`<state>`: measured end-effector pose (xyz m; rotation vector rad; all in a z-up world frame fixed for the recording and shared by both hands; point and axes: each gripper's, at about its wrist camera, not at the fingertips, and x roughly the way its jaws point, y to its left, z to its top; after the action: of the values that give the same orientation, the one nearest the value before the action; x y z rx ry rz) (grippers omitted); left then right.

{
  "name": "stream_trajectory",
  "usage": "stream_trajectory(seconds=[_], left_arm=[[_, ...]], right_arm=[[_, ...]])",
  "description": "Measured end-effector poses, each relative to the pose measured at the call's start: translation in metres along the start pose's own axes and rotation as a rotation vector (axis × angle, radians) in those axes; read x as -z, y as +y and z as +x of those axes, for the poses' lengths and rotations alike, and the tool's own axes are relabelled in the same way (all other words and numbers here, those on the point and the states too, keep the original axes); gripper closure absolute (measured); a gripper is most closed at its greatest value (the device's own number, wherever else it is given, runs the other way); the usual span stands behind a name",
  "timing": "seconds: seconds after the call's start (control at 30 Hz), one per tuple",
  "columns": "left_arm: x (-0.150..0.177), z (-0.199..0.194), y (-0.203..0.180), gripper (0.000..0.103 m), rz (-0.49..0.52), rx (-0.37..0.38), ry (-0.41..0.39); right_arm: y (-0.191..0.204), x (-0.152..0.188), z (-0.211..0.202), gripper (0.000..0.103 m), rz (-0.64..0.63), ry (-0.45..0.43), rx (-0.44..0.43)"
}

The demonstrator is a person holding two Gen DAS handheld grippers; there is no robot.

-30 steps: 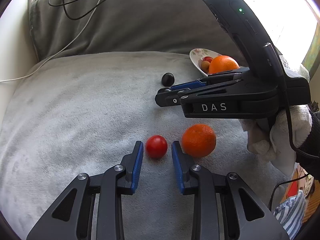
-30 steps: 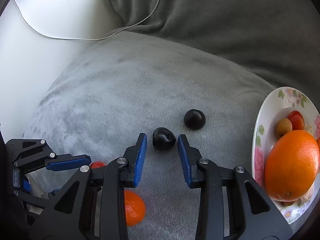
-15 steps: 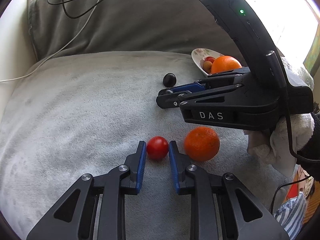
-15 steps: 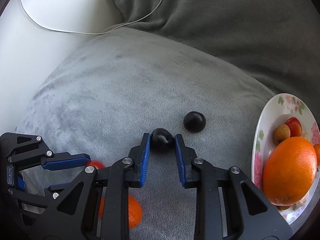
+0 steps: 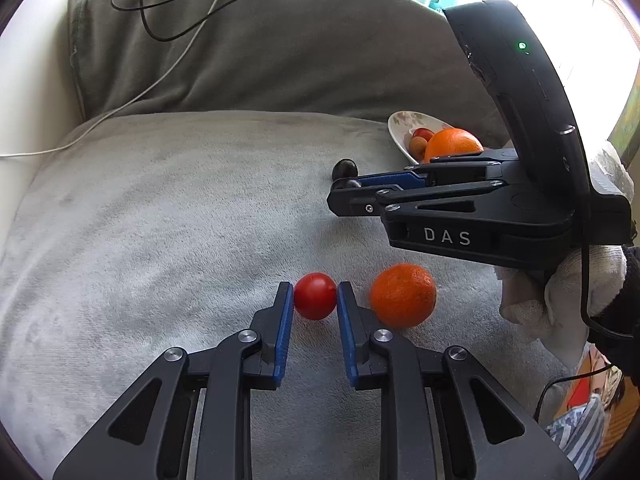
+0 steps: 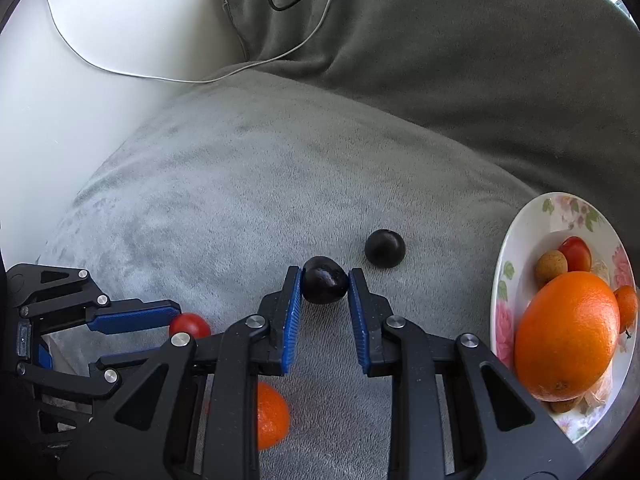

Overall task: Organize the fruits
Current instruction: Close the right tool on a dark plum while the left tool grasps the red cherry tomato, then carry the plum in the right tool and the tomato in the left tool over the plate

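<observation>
A small red tomato (image 5: 315, 295) rests on the grey cushion (image 5: 168, 216), and my left gripper (image 5: 314, 294) is shut on it, blue pads pressing both sides. A small mandarin (image 5: 402, 294) lies just to its right, untouched. My right gripper (image 6: 324, 285) is shut on a dark plum (image 6: 324, 285), which still sits on the cushion. A second dark plum (image 6: 385, 248) lies a little beyond it to the right. The floral plate (image 6: 516, 248) at the right holds a large orange (image 6: 568, 334), a red fruit and a brown one.
The sofa's grey back cushion (image 5: 280, 52) rises behind, with black and white cables (image 5: 172, 20) draped over it. A white wall or armrest (image 6: 60, 92) borders the cushion on the left. A gloved hand (image 5: 560, 296) holds the right gripper (image 5: 348, 196).
Both grippers have closed: the left pads came together onto the red tomato, the right pads onto the near dark plum. Neither hand has shifted much.
</observation>
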<state>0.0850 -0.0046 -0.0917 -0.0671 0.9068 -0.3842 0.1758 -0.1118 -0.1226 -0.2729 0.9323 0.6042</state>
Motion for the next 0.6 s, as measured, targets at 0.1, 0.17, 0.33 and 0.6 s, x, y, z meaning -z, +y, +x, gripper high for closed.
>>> stream_trajectory(seconds=[0.1, 0.17, 0.33, 0.6], left_arm=[[-0.002, -0.006, -0.001, 0.083, 0.004, 0.002, -0.015], [-0.004, -0.012, -0.003, 0.083, 0.005, 0.006, -0.028], [-0.013, -0.021, -0.012, 0.083, 0.028, 0.013, -0.06], [-0.036, -0.025, -0.03, 0.083, 0.053, 0.045, -0.104]], right_arm=[[-0.003, 0.0, -0.012, 0.079, 0.001, -0.027, 0.007], [-0.004, 0.001, -0.02, 0.079, 0.006, -0.044, 0.006], [-0.014, 0.007, -0.047, 0.079, 0.015, -0.093, 0.026], [-0.052, 0.023, -0.095, 0.079, 0.078, -0.169, 0.08]])
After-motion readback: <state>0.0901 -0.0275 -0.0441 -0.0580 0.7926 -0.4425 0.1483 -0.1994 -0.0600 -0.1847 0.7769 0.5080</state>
